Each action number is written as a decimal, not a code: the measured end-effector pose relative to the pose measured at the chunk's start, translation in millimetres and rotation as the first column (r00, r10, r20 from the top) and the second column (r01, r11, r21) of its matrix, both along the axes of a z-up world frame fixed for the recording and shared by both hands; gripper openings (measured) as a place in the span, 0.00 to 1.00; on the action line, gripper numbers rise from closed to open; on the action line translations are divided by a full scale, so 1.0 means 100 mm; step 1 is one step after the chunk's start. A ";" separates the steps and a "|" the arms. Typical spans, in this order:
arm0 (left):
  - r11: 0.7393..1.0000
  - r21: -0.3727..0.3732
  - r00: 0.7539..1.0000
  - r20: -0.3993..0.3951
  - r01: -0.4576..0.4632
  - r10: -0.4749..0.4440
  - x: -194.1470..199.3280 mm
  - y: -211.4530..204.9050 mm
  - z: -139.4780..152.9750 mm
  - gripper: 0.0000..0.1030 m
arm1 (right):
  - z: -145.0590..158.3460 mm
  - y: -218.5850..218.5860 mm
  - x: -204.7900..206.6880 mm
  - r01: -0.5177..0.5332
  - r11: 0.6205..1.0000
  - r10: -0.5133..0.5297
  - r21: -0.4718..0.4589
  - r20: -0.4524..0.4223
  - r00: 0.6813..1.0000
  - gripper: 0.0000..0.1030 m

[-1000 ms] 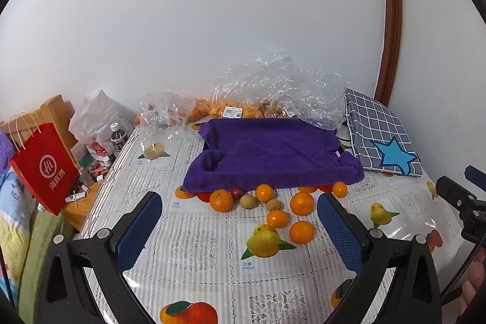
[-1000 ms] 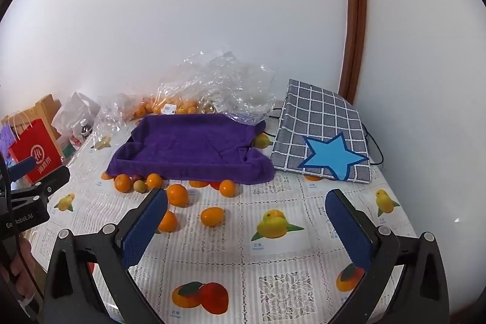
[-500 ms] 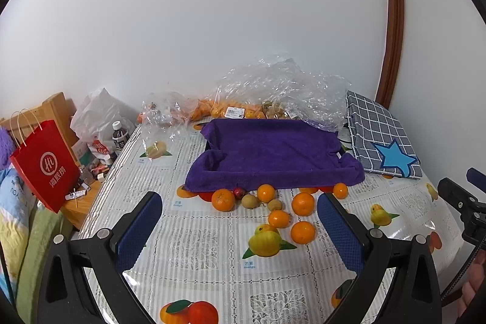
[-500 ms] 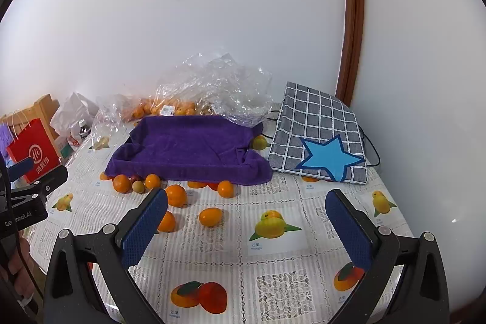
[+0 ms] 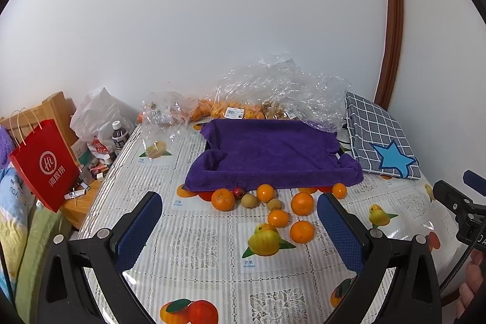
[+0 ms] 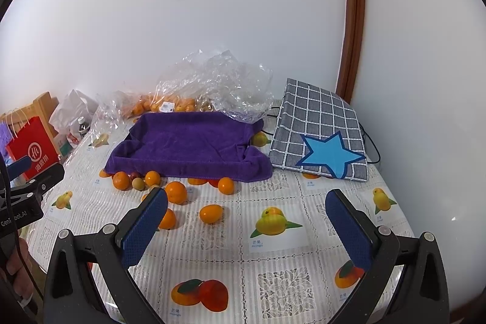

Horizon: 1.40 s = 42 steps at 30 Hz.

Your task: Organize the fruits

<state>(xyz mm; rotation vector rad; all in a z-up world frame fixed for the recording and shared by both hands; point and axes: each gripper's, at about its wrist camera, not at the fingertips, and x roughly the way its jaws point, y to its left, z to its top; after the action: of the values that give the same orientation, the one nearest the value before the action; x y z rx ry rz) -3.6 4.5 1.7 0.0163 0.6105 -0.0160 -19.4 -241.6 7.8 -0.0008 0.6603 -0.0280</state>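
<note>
Fruit-print plastic tablecloth (image 5: 194,248): loose round oranges (image 5: 301,203) before purple towel-lined tray (image 5: 273,154); left gripper (image 5: 240,228) and right gripper (image 6: 246,225) both released, empty.

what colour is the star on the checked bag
Light blue with a darker blue edge, clearest in the right wrist view.

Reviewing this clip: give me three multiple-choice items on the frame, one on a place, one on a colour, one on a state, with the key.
1. Where do the loose oranges lie?
A. on the purple towel
B. on the tablecloth in front of the towel
C. in the red bag

2. What colour is the star on the checked pouch?
A. blue
B. yellow
C. red

3. How do the left gripper and right gripper stand?
A. both open, empty
B. left shut on an orange
C. both shut

Key: 1 B, they sit on the tablecloth by the purple towel front edge; 2 A, plainly blue; 3 A, wide gaps between the pads, nothing held.
</note>
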 end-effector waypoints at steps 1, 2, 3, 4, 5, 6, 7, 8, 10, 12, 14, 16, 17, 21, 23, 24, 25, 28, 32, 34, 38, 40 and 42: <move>1.000 0.000 1.000 0.000 -0.001 0.001 0.00 0.00 0.00 1.00 | 0.00 0.00 0.00 0.001 1.000 -0.001 0.000 -0.001 1.000 0.99; 1.000 -0.001 1.000 0.001 -0.001 0.001 0.00 0.00 0.00 1.00 | -0.01 0.00 0.00 0.002 1.000 -0.002 0.000 -0.002 1.000 0.99; 1.000 -0.001 1.000 0.001 0.000 0.000 0.00 0.00 0.00 1.00 | -0.01 0.00 0.00 0.002 1.000 -0.002 0.000 -0.003 1.000 0.99; 1.000 -0.002 1.000 0.001 0.000 0.000 0.00 0.00 0.00 1.00 | -0.01 0.00 0.00 0.003 1.000 -0.003 0.000 -0.003 1.000 0.99; 1.000 -0.003 1.000 0.002 -0.001 0.001 -0.01 0.00 -0.01 1.00 | -0.01 0.00 0.00 0.002 1.000 -0.002 0.001 -0.003 1.000 0.99; 1.000 -0.005 1.000 0.003 -0.002 0.002 -0.02 0.00 -0.01 1.00 | -0.01 0.00 0.00 0.002 1.000 -0.002 0.001 -0.003 1.000 0.99; 1.000 -0.005 1.000 0.003 -0.001 0.001 -0.02 0.00 -0.01 1.00 | -0.01 0.00 0.00 0.002 1.000 -0.002 0.000 -0.003 1.000 0.99; 1.000 -0.004 1.000 0.004 -0.002 0.002 -0.02 0.00 -0.01 1.00 | -0.01 -0.01 0.00 0.002 1.000 -0.002 0.000 -0.001 1.000 0.99; 1.000 -0.004 1.000 0.004 -0.001 0.001 -0.02 0.01 -0.01 1.00 | -0.01 -0.01 0.00 0.002 1.000 -0.002 0.001 -0.002 1.000 0.99; 1.000 -0.004 1.000 0.004 -0.001 0.001 -0.02 0.01 0.00 1.00 | 0.00 -0.01 0.01 0.003 1.000 -0.003 0.000 -0.003 1.000 0.99; 1.000 -0.004 1.000 0.005 -0.001 0.001 -0.02 0.01 0.00 1.00 | 0.00 0.00 0.00 0.002 1.000 -0.002 0.000 -0.002 1.000 0.99; 1.000 -0.004 1.000 0.005 -0.001 0.001 -0.02 0.01 0.00 1.00 | 0.00 0.00 0.00 0.001 1.000 -0.001 -0.002 0.000 1.000 0.99; 1.000 -0.005 1.000 0.005 -0.001 0.001 -0.02 0.02 0.00 1.00 | 0.00 0.00 0.00 0.000 1.000 0.000 -0.003 0.002 1.000 0.99; 1.000 -0.005 1.000 0.005 -0.002 0.002 -0.03 0.02 0.00 1.00 | 0.02 0.02 -0.02 -0.001 1.000 0.002 -0.007 0.005 1.000 0.99; 1.000 -0.005 1.000 0.006 -0.002 0.002 -0.03 0.02 0.00 1.00 | 0.02 0.02 -0.02 -0.001 1.000 0.001 -0.007 0.006 1.000 0.99; 1.000 -0.005 1.000 0.006 -0.002 0.002 -0.03 0.02 0.00 1.00 | 0.02 0.02 -0.02 -0.002 1.000 0.002 -0.006 0.005 1.000 0.99; 1.000 -0.006 1.000 0.006 -0.002 0.002 -0.03 0.02 0.00 1.00 | 0.02 0.02 -0.02 -0.002 1.000 0.002 -0.007 0.005 1.000 0.99; 1.000 -0.005 1.000 0.006 -0.002 0.002 -0.03 0.02 0.00 1.00 | 0.02 0.02 -0.02 -0.001 1.000 0.001 -0.007 0.006 1.000 0.99; 1.000 -0.006 1.000 0.007 -0.002 0.002 -0.03 0.02 0.00 1.00 | 0.02 0.02 -0.02 -0.002 1.000 0.002 -0.007 0.006 1.000 0.99; 1.000 -0.004 1.000 0.007 -0.002 0.002 -0.03 0.02 0.01 1.00 | 0.02 0.02 -0.02 -0.002 1.000 0.002 -0.008 0.006 1.000 0.99; 1.000 -0.004 1.000 0.009 -0.001 0.001 -0.03 0.02 0.01 1.00 | 0.02 0.02 -0.02 -0.001 1.000 0.001 -0.008 0.006 1.000 0.99; 1.000 -0.003 1.000 0.009 -0.001 0.001 -0.02 0.03 0.03 1.00 | 0.02 0.02 -0.02 -0.001 1.000 0.002 -0.008 0.005 1.000 0.99; 1.000 -0.004 1.000 0.010 -0.001 0.001 -0.02 0.03 0.03 1.00 | 0.02 0.02 -0.03 -0.001 1.000 0.001 -0.007 0.007 1.000 0.99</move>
<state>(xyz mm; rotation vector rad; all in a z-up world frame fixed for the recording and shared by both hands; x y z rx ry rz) -5.6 7.7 4.8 0.0125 0.6002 -0.0163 -21.9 -239.6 10.1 -0.0078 0.6536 -0.0291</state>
